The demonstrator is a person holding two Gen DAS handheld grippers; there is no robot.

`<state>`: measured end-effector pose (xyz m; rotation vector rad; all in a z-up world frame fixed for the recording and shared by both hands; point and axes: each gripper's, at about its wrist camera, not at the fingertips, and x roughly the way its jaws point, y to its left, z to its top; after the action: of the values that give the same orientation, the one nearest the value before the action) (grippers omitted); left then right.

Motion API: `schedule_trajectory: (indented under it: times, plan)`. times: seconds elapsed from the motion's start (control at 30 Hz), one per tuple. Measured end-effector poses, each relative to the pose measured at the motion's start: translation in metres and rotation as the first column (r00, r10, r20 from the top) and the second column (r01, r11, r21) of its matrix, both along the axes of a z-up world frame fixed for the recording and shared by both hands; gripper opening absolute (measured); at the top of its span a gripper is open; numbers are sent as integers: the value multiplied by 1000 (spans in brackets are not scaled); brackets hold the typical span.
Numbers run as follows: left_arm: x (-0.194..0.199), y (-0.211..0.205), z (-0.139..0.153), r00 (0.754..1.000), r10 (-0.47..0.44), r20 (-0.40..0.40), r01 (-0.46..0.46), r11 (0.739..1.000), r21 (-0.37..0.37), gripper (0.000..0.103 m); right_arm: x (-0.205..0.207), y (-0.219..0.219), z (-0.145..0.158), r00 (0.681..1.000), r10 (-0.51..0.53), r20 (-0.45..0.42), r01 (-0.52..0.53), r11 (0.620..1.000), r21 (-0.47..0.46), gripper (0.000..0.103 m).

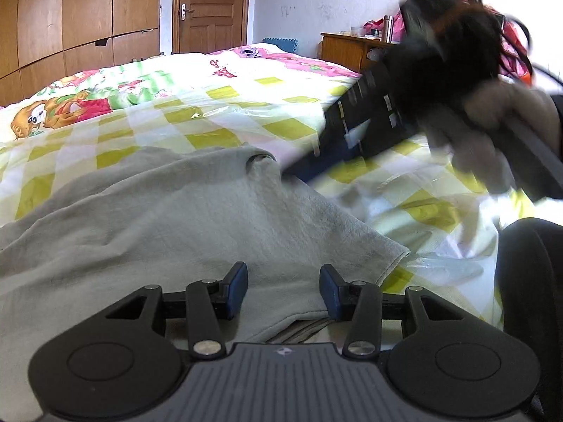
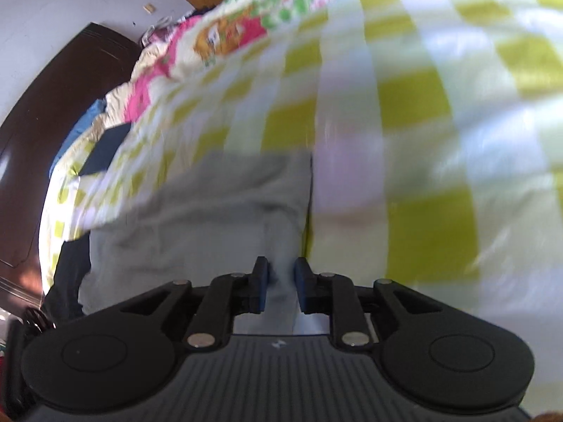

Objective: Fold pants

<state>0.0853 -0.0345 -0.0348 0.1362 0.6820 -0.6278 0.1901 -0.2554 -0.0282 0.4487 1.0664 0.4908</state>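
Grey pants (image 1: 158,211) lie crumpled on a bed's checked quilt (image 1: 211,105). My left gripper (image 1: 283,281) hovers low over their near edge. Its jaws stand wide apart, the cloth lies flat under the gap and the pads do not press on it. My right gripper (image 1: 288,174) comes in blurred from the upper right, held by a hand (image 1: 492,123). Its tip is at a puckered fold of the pants. In the right wrist view the right gripper (image 2: 281,277) has narrow jaws with a ridge of the grey pants (image 2: 211,204) pinched between the pads.
The yellow-and-white quilt (image 2: 404,105) stretches far ahead and to the right. A wooden wardrobe (image 1: 70,17) and a door (image 1: 211,7) stand behind the bed, a nightstand (image 1: 348,47) at its far right. A dark headboard (image 2: 52,105) is on the left. A person's dark-clothed leg (image 1: 527,281) is at the right.
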Motion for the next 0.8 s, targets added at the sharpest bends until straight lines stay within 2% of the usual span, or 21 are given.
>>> schedule_trajectory:
  times: [0.1,0.17,0.27,0.4,0.5,0.53,0.6,0.7,0.77,0.8]
  plan:
    - [0,-1,1,1000,-7,-3,7,1000,14,58,14,6,-12,1000,-19,-11,20,994,103,20]
    - [0,-1,1,1000,-13,-8,13,1000,22,58,32,15,-13,1000,-17,17,14,987,160,18]
    - [0,-2,-2,1000,-5,-5,5,999,39,57,60,27,-21,1000,-27,10,25,987,162,10]
    - [2,0,-5,1000,1,-8,-1,1000,28,57,74,14,-12,997,-71,5,68,980,189,10]
    - [-3,2,-10,1000,-1,7,1,1000,19,57,83,3,-4,986,-148,79,137,982,131,8]
    - [-3,3,-11,1000,0,6,0,1000,13,57,92,-1,-1,977,-189,99,174,974,142,2]
    - [-3,3,-9,1000,1,0,-1,1000,11,57,109,-8,6,970,-221,101,199,960,196,2]
    - [-4,2,-8,1000,7,0,-7,1000,16,57,103,-7,25,974,-176,141,149,971,186,7]
    - [-4,4,-7,1000,3,5,-3,1000,8,57,84,-4,37,978,-82,192,61,991,116,7]
    - [-5,5,-8,1000,0,8,0,1000,1,57,72,0,42,973,-6,229,-4,999,43,7]
